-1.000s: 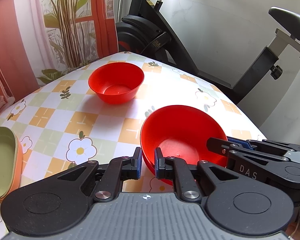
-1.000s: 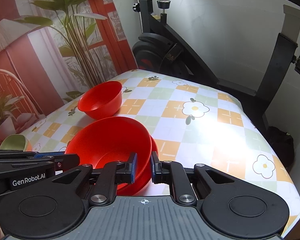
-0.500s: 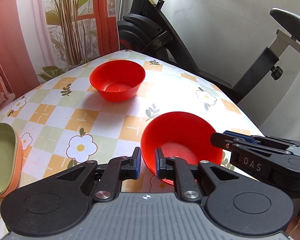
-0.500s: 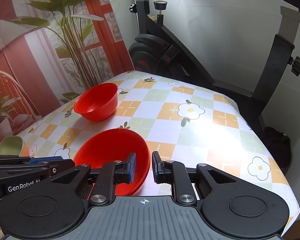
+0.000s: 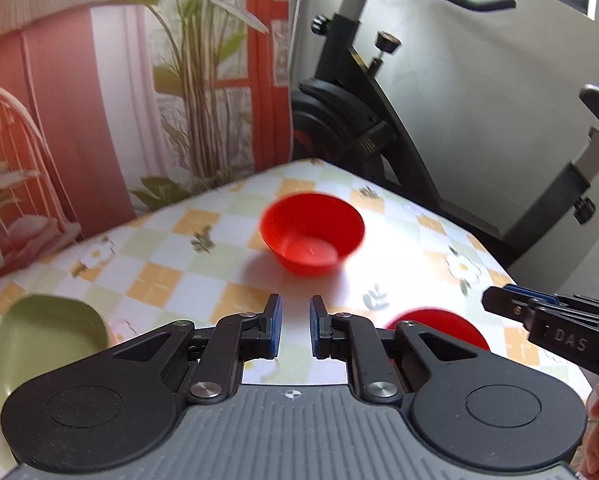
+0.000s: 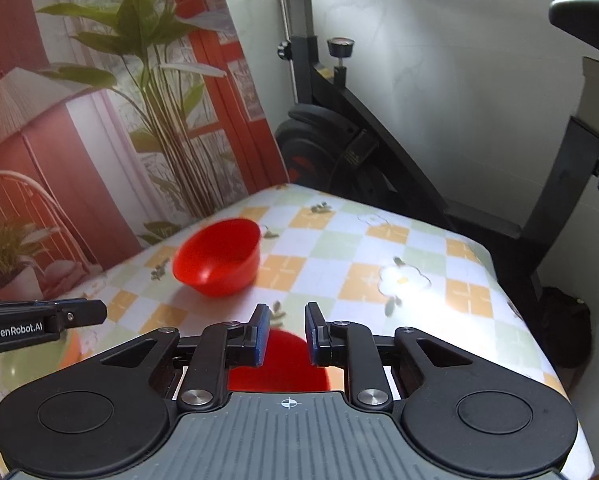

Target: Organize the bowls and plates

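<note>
Two red bowls stand on the flowered tablecloth. The far red bowl sits upright mid-table. The near red bowl lies close under both grippers, mostly hidden by their bodies. My left gripper hovers above the cloth, jaws a small gap apart with nothing between them. My right gripper hangs over the near bowl, also narrowly open and holding nothing. Each gripper's tip shows at the edge of the other's view: the right gripper and the left gripper.
A green dish on an orange one rests at the table's left front. A black exercise bike stands just past the far edge, and a printed backdrop lines the left. The table's right edge drops off.
Both grippers have let go of the near red bowl's rim and pulled up and back. The bowl now rests on the cloth, low in both views.
</note>
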A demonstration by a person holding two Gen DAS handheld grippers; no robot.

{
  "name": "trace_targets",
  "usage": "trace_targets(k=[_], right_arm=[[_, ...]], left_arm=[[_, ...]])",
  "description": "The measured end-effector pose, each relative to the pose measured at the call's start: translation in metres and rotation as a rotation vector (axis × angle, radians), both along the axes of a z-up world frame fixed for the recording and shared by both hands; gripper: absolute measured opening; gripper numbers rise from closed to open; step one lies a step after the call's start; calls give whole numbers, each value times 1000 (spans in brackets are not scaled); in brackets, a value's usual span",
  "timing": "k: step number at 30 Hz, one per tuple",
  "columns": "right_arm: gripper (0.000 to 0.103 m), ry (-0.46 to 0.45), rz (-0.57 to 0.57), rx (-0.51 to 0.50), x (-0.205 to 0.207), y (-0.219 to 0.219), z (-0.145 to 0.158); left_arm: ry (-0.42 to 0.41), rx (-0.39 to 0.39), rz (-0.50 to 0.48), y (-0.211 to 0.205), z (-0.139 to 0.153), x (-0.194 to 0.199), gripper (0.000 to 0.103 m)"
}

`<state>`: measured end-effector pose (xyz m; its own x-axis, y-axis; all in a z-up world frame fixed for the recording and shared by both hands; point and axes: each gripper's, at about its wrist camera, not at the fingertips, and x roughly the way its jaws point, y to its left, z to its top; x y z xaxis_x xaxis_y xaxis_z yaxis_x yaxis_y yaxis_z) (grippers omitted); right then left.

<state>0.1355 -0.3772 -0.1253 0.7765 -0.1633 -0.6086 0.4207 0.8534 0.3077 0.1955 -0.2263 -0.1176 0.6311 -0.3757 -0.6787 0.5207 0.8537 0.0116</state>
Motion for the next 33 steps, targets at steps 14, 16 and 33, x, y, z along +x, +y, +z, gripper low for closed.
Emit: trace_targets(k=[14,16,33], right_arm=[[21,-60,57,-21,67,-16,26],[21,-43,73,-21,81,-16,20],[21,114,137,85,149,-44,-35]], left_arm=[[-55,-42,79,4,25,62,15],[-30,-57,81,-4,18,71,15],[107,-70,43,-40,-41,115,15]])
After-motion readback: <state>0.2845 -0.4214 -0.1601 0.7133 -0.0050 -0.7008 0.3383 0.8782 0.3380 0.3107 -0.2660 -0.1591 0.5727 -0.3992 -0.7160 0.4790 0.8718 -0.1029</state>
